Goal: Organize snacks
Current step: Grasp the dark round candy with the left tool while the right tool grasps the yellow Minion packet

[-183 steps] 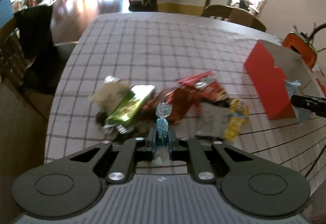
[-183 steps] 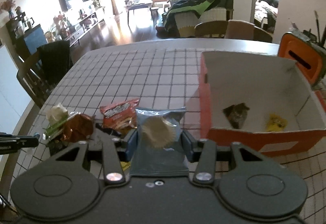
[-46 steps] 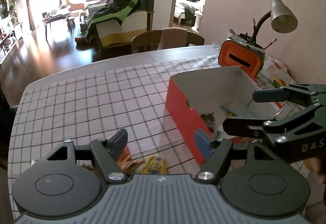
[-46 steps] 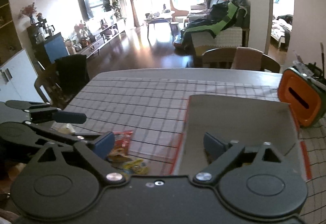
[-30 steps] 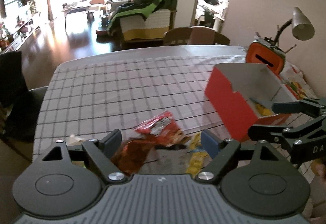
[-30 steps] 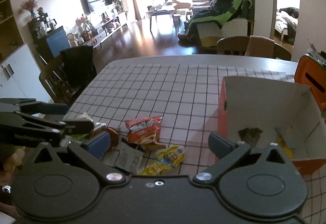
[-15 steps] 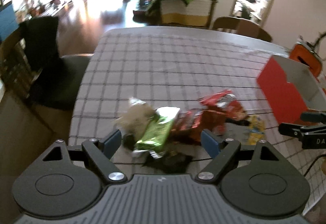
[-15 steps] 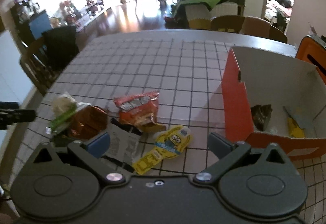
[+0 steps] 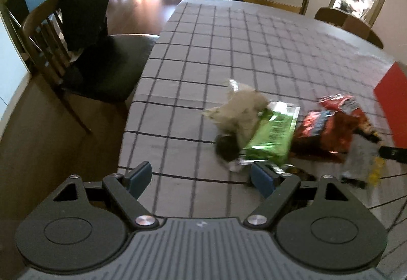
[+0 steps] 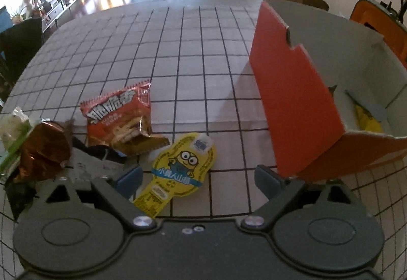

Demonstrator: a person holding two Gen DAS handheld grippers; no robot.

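Red cardboard makes up the biggest thing on the checked tablecloth: the box, open at the top and standing to the right of the loose snacks. A few packets lie on its floor, one yellow, one dark, so I'd judge the sorting started but well short of done. Most of the pile sits on the cloth: a green packet leaning on a pale crumpled bag, a red noodle-snack pouch, a shiny brown wrapper, and a flat yellow cartoon sachet nearest the box. The left gripper hovers beside the green packet, jaws spread and empty. The right gripper hangs over the yellow sachet, likewise spread wide.
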